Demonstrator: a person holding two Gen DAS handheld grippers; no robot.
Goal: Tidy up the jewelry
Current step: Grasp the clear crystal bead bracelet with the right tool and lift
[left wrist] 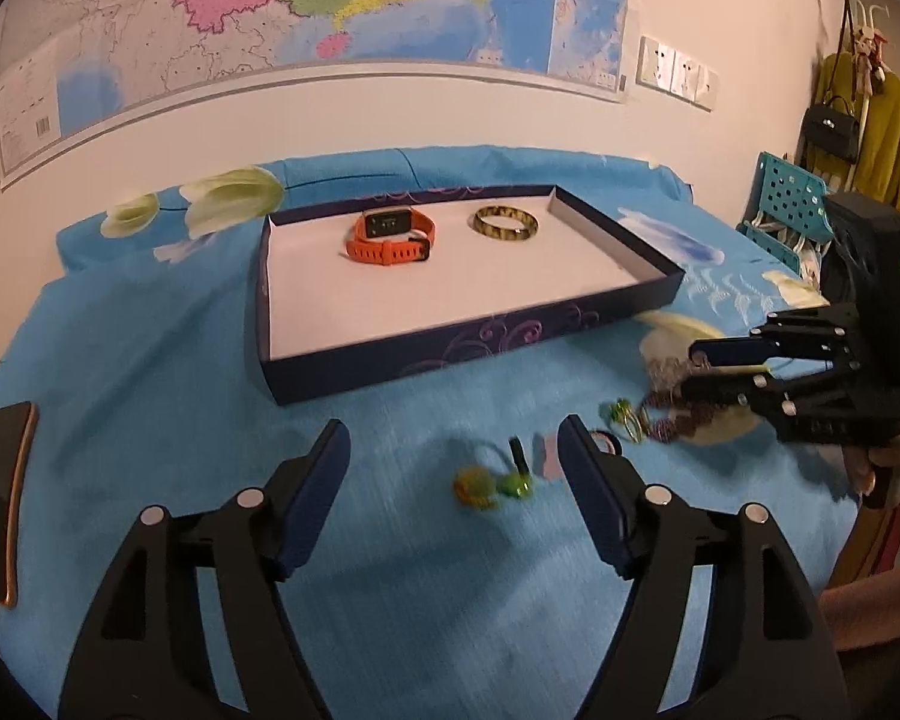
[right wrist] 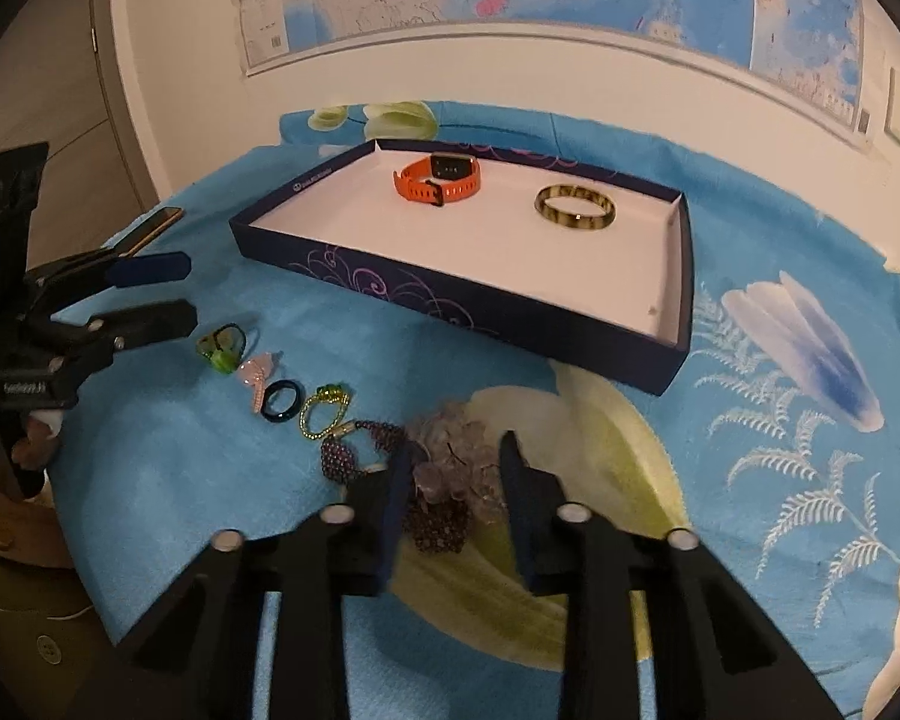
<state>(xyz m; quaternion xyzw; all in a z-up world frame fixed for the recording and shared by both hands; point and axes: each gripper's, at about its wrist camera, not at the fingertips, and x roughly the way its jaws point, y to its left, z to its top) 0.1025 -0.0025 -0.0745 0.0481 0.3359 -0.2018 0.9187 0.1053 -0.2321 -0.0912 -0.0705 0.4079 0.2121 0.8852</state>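
A blue flowered bedsheet (right wrist: pixel 570 630) covers the bed and carries everything. On it stands a shallow dark-blue box lid (right wrist: pixel 570 324) with a white floor and purple scrollwork on its wall, serving as the tray. Inside lie two pieces, well apart: an orange watch (right wrist: pixel 438 177) with its strap looped shut, and a mottled yellow-brown bangle (right wrist: pixel 575 207) lying flat. The remaining jewelry lies loose on the sheet in front of the lid: a pale lilac crystal cluster (right wrist: pixel 456 462) atop dark purple bead strands (right wrist: pixel 354 450), a green-gold bead ring (right wrist: pixel 321 411), a black ring (right wrist: pixel 282 400), a pink piece (right wrist: pixel 258 378), and a green glass piece (right wrist: pixel 222 348). A phone (left wrist: pixel 0 504) lies at the bed's edge, cut off by the frame. The left tongs (left wrist: pixel 453 456) stand spread, with nothing between them; the green and yellow pieces (left wrist: pixel 492 483) beneath are motion-blurred. The right tongs (right wrist: pixel 450 480) straddle the crystal cluster, narrowly parted; whether the pads press it cannot be told. The beads' lower end is hidden behind the fingers (right wrist: pixel 390 504).
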